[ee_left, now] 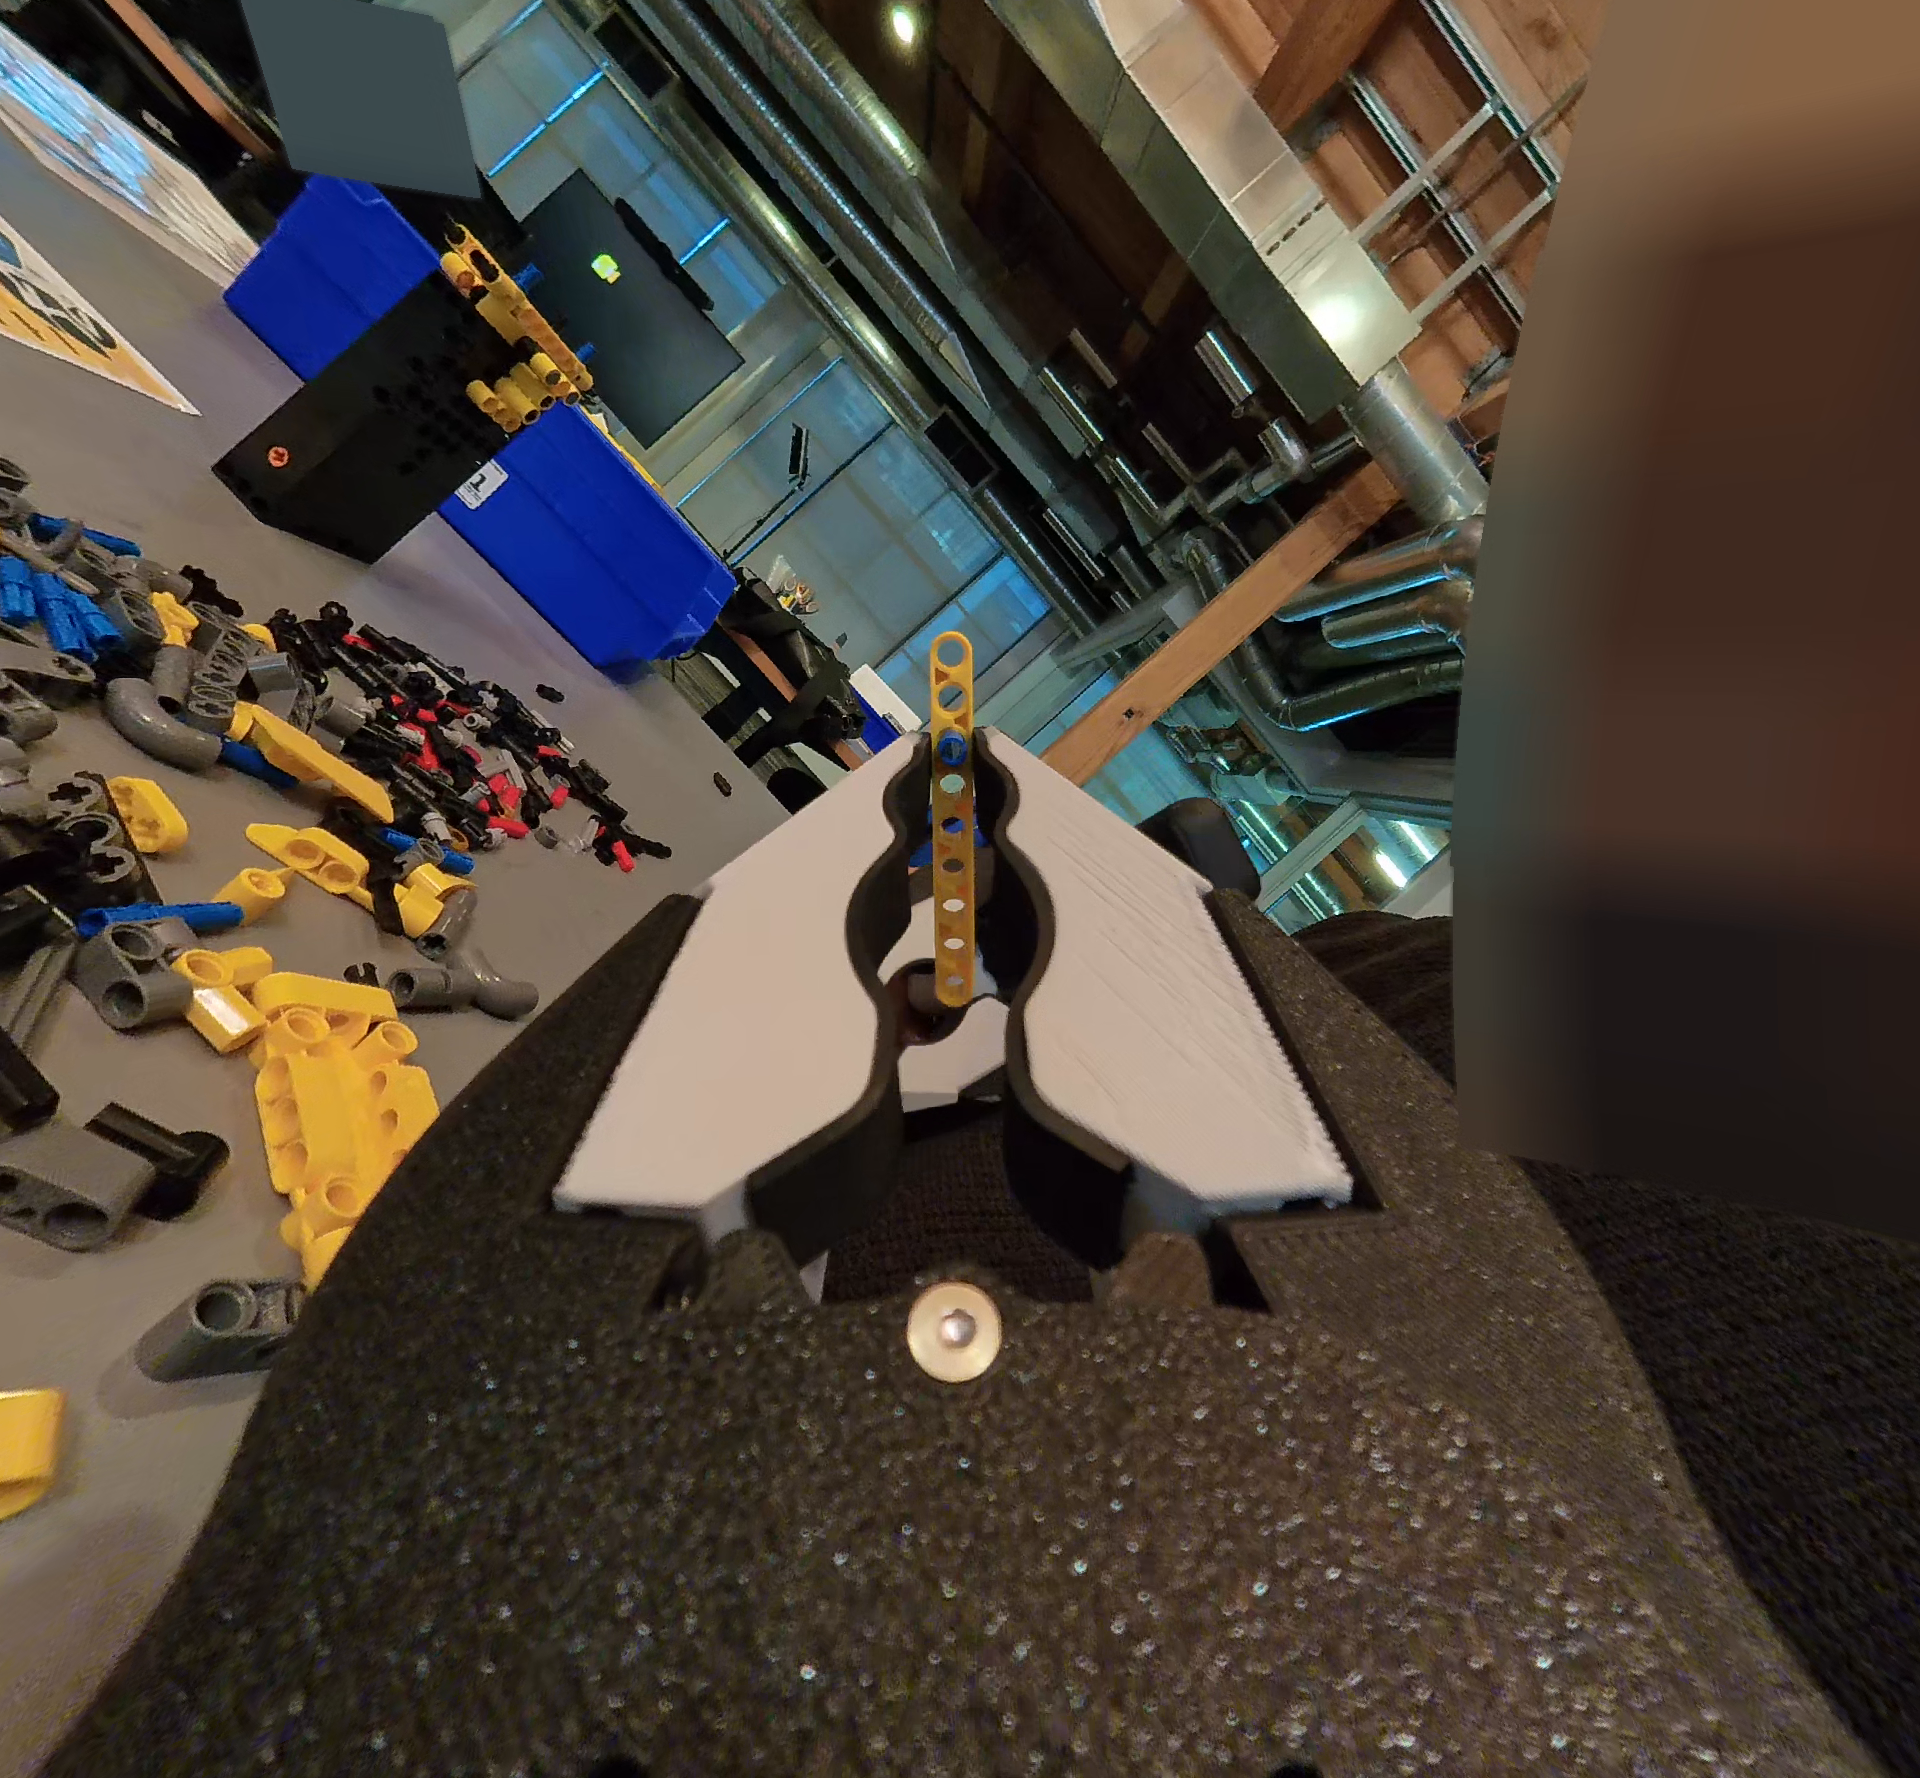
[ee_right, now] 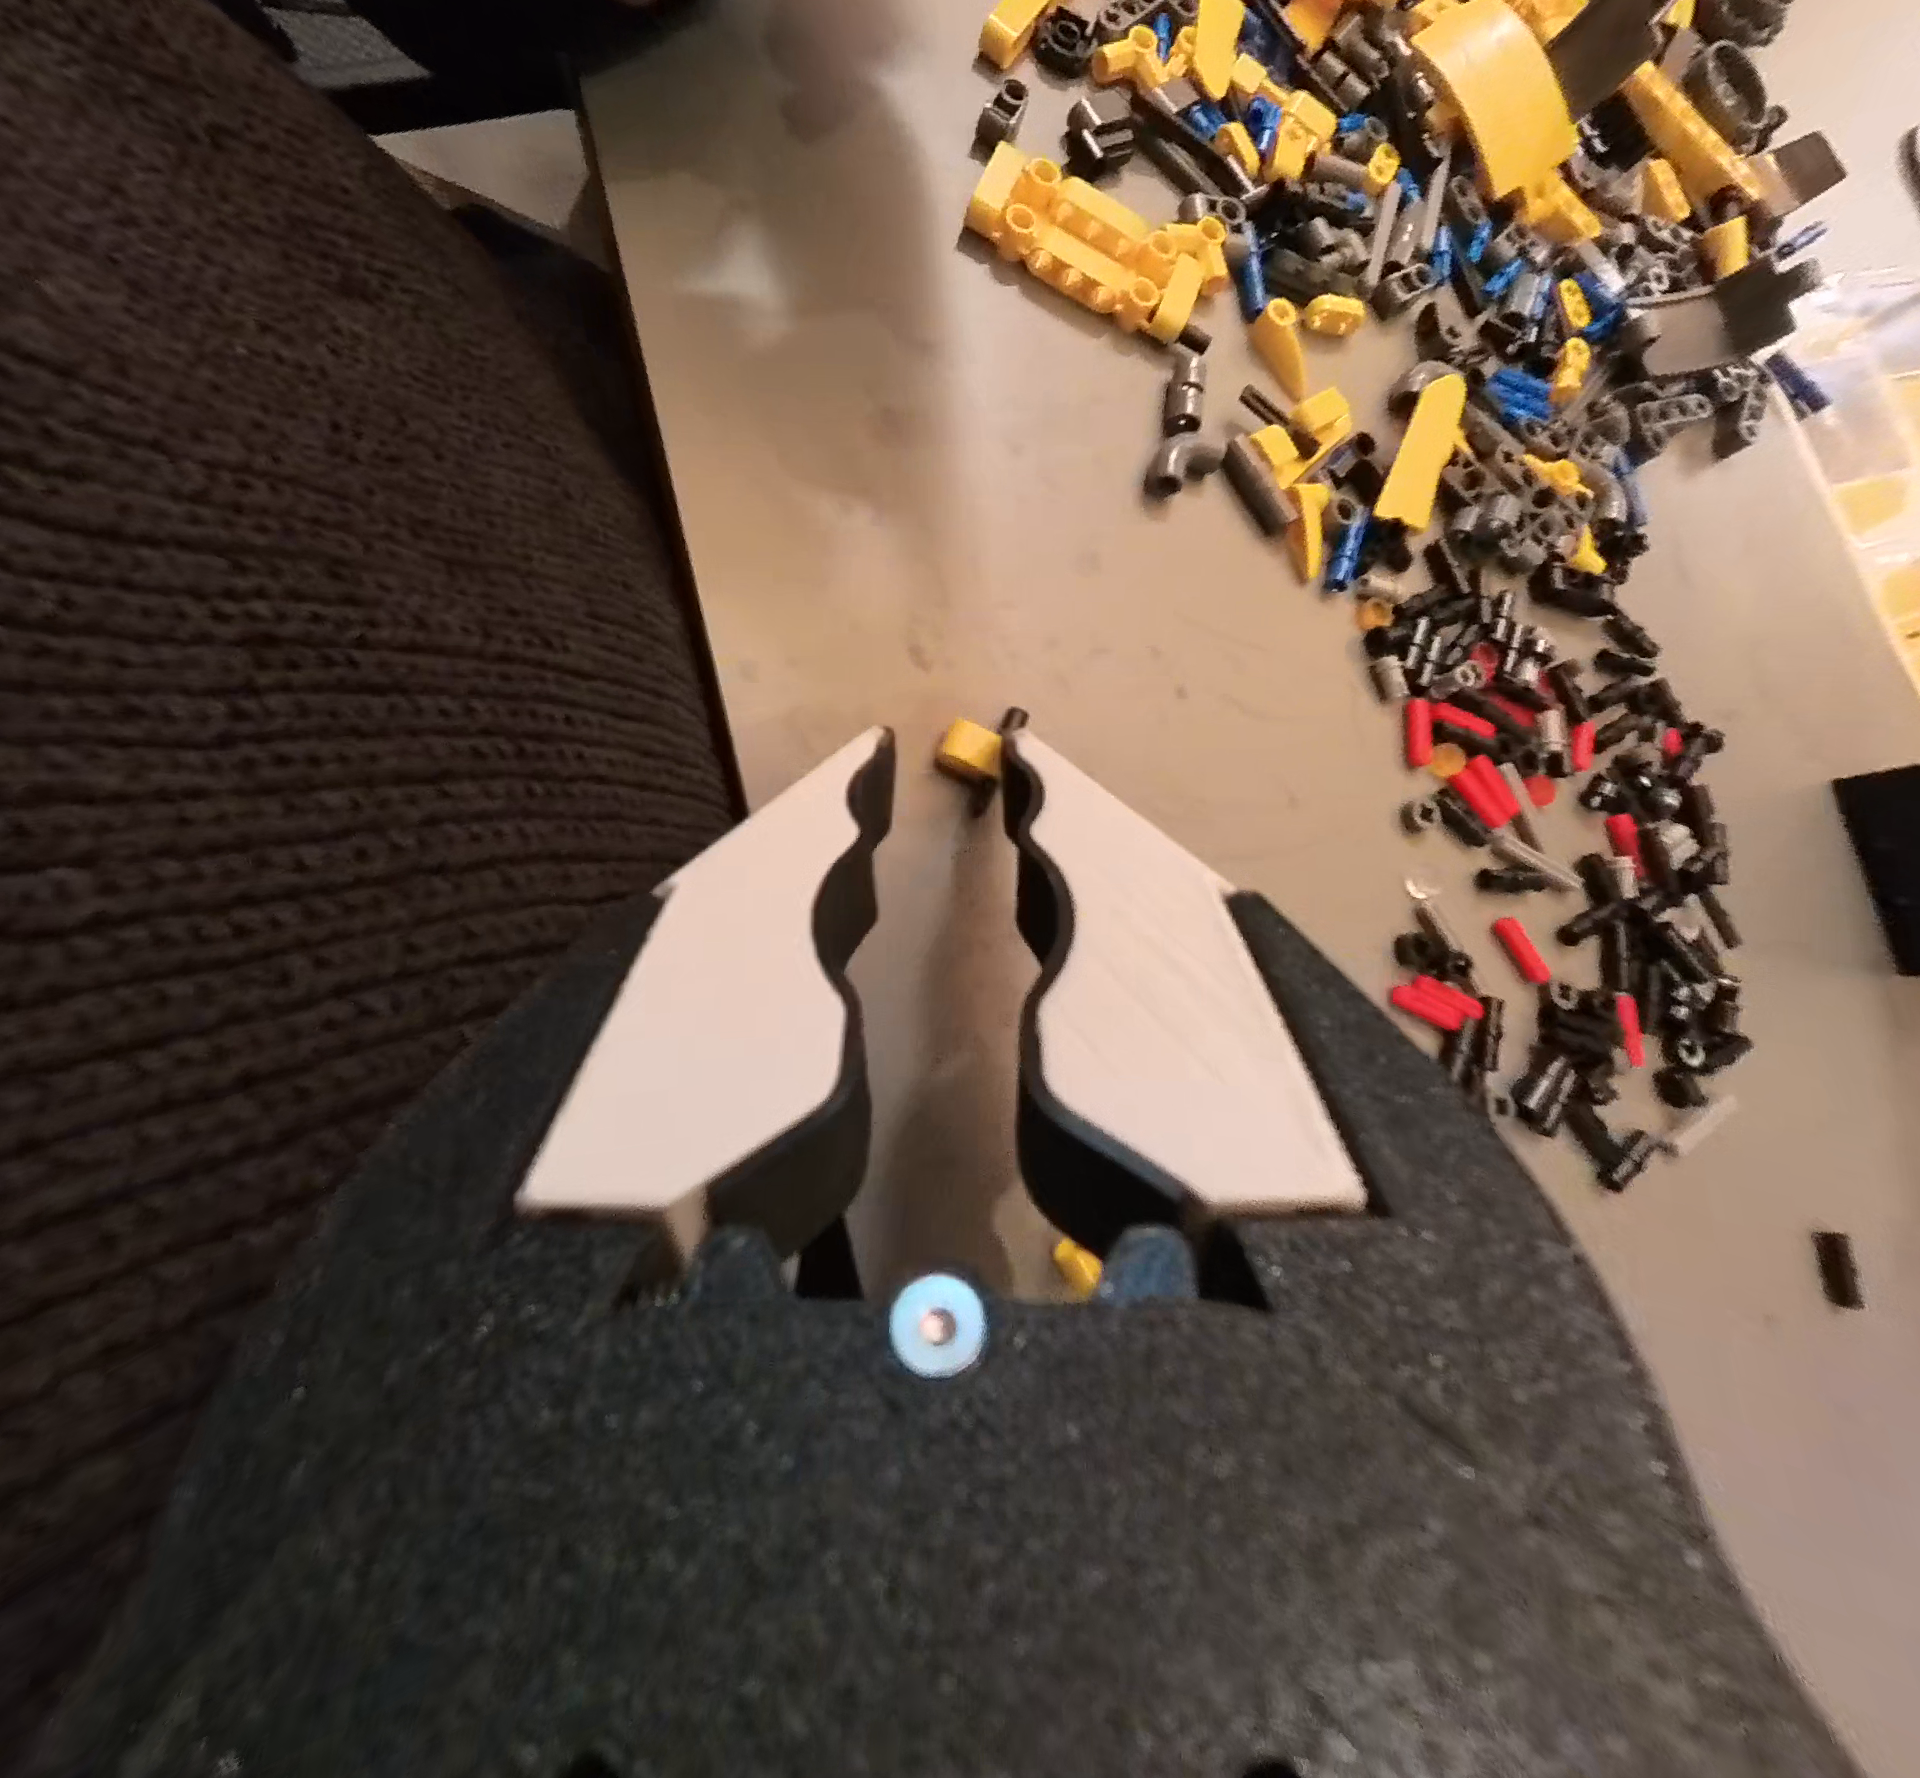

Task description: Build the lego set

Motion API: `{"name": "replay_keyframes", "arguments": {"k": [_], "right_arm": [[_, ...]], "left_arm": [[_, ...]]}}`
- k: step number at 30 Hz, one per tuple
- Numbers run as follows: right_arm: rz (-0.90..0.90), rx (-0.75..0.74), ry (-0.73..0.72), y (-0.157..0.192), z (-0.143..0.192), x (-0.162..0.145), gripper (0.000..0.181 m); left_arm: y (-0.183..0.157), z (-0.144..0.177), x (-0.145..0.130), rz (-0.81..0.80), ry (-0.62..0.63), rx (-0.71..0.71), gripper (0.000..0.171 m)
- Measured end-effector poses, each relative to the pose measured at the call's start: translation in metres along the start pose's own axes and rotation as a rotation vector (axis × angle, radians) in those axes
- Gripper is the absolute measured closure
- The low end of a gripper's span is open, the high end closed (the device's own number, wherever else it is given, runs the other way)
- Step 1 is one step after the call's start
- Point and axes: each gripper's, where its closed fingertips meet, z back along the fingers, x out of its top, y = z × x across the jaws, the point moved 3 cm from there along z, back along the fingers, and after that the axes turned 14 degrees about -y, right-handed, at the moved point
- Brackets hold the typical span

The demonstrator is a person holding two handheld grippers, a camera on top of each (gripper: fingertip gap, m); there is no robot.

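Left gripper (ee_left: 951, 741) is clenched on a thin yellow beam (ee_left: 951, 824) w/ a blue pin (ee_left: 948, 749) through it right at the fingertips. The beam stands edge-on between the jaws and pokes out past the tips, held up off the table (ee_left: 540, 606), prob so its holes stay reachable. Left of the beam on the table there's a parts pile (ee_left: 312, 793) (yellow, grey, black, red bits), and beyond that a black box (ee_left: 353, 440) backed by blue bins (ee_left: 592, 544). Right gripper (ee_right: 945, 741) is released, jaws apart, tips low over the table. A small yellow piece (ee_right: 964, 749) w/ a black pin (ee_right: 1011, 718) sits right at its tips, touching or just beside the right finger, can't tell which. The big pile lies well right of that piece, and a brown knit sleeve (ee_right: 312, 585) lies left of it.
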Motion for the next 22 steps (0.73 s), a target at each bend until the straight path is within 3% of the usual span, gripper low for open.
{"name": "replay_keyframes", "arguments": {"k": [7,12,16,22], "right_arm": [[-0.041,-0.005,0.02,-0.003,-0.003,-0.003,0.171],[-0.18,0.021,0.004,-0.007,-0.004,-0.002,0.172],[-0.347,0.086,-0.14,-0.011,-0.001,0.017,0.173],[-0.653,0.31,-0.456,-0.024,0.015,0.08,0.173]], "left_arm": [[0.0,0.0,0.0,0.002,0.0,-0.001,0.165],[0.0,0.0,0.0,0.004,0.0,-0.003,0.165],[-0.002,0.0,0.0,0.007,0.004,-0.019,0.165],[-0.008,-0.001,-0.009,0.036,0.052,-0.061,0.165]]}}
